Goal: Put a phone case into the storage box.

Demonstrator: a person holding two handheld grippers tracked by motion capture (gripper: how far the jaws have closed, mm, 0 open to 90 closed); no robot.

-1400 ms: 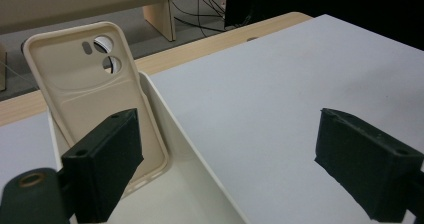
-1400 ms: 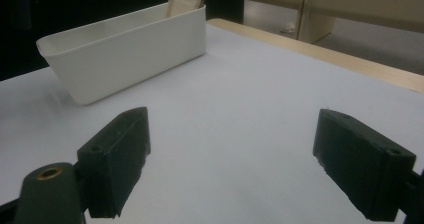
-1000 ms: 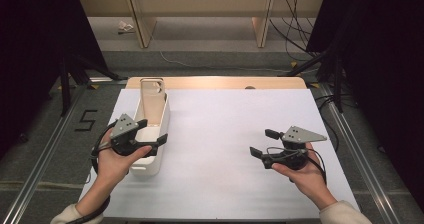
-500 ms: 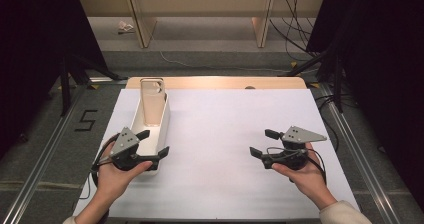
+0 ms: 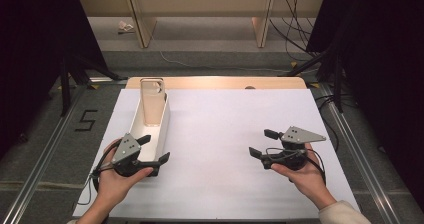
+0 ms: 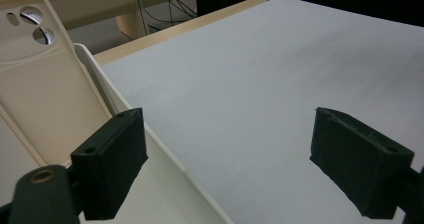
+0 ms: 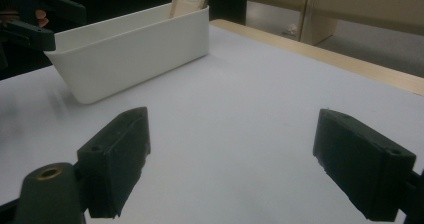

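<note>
The left gripper [image 5: 152, 153] sits at the near end of the white bin [image 5: 162, 129], jaws spread wide with nothing between them. In the left gripper view one jaw hangs over the bin's inside and the other stands out over the table's white sheet [image 6: 280, 84], so the bin's right wall [image 6: 150, 139] lies between the jaws, unpressed. The right gripper [image 5: 264, 145] rests well apart, on the right side of the table, its jaws likewise spread and empty, pointing left toward the bin [image 7: 135, 49].

The bin stands on the left part of the white sheet [image 5: 235, 134], running from near to far. A beige phone case [image 5: 152, 104] leans upright at its far end, camera cutouts at the top [image 6: 30, 24], its lower part down inside the bin.

The case looks thin, light and somewhat flexible, probably a soft plastic or rubbery shell, so it should bend rather than crack. Its flat back is smooth and could slide between hard pads; a pinch across a long side edge, or across the top rim beside the cutouts, would likely hold better than a squeeze on the flat face. The bin seems a light, stiff, thin-walled tray that may skid on the sheet if pushed; its wall is the natural place to clamp, close to a corner where it flexes least.
</note>
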